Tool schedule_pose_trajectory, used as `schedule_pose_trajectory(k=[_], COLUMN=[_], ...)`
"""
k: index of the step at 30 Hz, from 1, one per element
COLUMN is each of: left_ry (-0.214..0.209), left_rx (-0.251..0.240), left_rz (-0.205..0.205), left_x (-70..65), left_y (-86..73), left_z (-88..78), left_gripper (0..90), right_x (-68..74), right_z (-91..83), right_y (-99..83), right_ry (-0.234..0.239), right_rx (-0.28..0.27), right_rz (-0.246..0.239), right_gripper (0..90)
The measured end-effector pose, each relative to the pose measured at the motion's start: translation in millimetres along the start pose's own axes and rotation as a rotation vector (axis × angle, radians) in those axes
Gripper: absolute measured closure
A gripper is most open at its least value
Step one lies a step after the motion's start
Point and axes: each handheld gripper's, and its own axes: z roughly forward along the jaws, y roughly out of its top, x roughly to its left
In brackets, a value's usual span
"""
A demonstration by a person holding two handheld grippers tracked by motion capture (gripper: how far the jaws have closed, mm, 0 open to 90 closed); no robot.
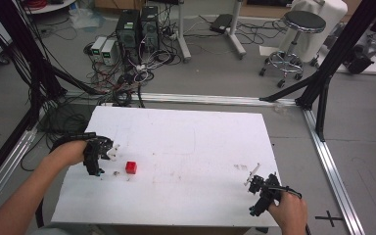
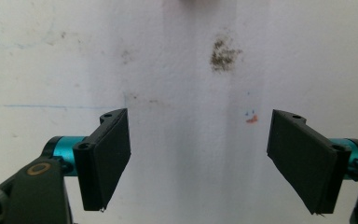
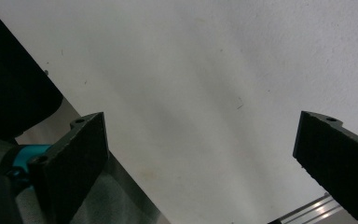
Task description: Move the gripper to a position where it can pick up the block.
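1. A white counter [image 1: 186, 147] fills the middle of the high view, its surface marked with faint smudges and stains.
2. A small red cube [image 1: 131, 167] sits on the counter at the left of centre of the frame, standing free with nothing touching it.
3. The left claw [image 1: 108, 151] is at the left edge of the counter, held in the person's left hand [image 1: 68, 152], just left of the cube and apart from it.
4. In the left gripper view, the left claw [image 2: 198, 163] has its two black jaws spread wide apart with only stained white counter between them.
5. The right claw [image 1: 252, 177] is at the lower right of the high view, near the counter's front right corner, well apart from the cube.
6. In the right gripper view, the right claw [image 3: 200, 163] also has its jaws wide apart over bare white surface, holding nothing.
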Motion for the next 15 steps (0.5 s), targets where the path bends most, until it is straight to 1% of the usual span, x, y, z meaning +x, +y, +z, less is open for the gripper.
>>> schedule_pose_trajectory(k=[3, 4, 5, 8, 10, 12, 14, 15], left_ry=[-0.003, -0.007, -0.005, -0.009, -0.016, -0.017, -0.02, -0.022], left_rx=[-0.001, -0.001, -0.001, 0.001, 0.0, 0.006, 0.007, 0.008], left_rz=[0.009, 0.011, 0.017, 0.032, 0.033, 0.05, 0.051, 0.058], left_x=[3.2, 4.1, 4.9, 7.0, 7.7, 8.7, 9.1, 9.4], left_y=[6.6, 8.9, 11.1, 17.3, 21.2, 25.2, 29.1, 31.2], left_z=[0.0, 0.2, 0.3, 1.3, 3.1, 4.1, 5.1, 5.8], left_gripper=[21.7, 21.7, 21.7, 21.7, 21.7, 21.7, 21.7, 21.7], right_x=[-0.1, 1.0, 0.3, 0.4, 0.2, 0.0, 0.0, 0.0], right_z=[-0.1, -0.5, -0.3, -0.8, -1.2, -1.6, -1.8, -1.8], right_y=[0.1, 0.4, 0.0, -0.4, -0.7, -1.2, -1.4, -1.5], right_ry=[0.001, 0.007, 0.0, 0.002, 0.002, 0.003, 0.003, 0.004], right_rx=[0.0, 0.0, -0.003, -0.004, -0.004, -0.008, -0.007, -0.008], right_rz=[0.0, 0.014, 0.004, 0.006, 0.004, 0.007, 0.011, 0.011], right_gripper=[2.5, 2.5, 2.5, 2.5, 2.5, 2.5, 2.5, 2.5])
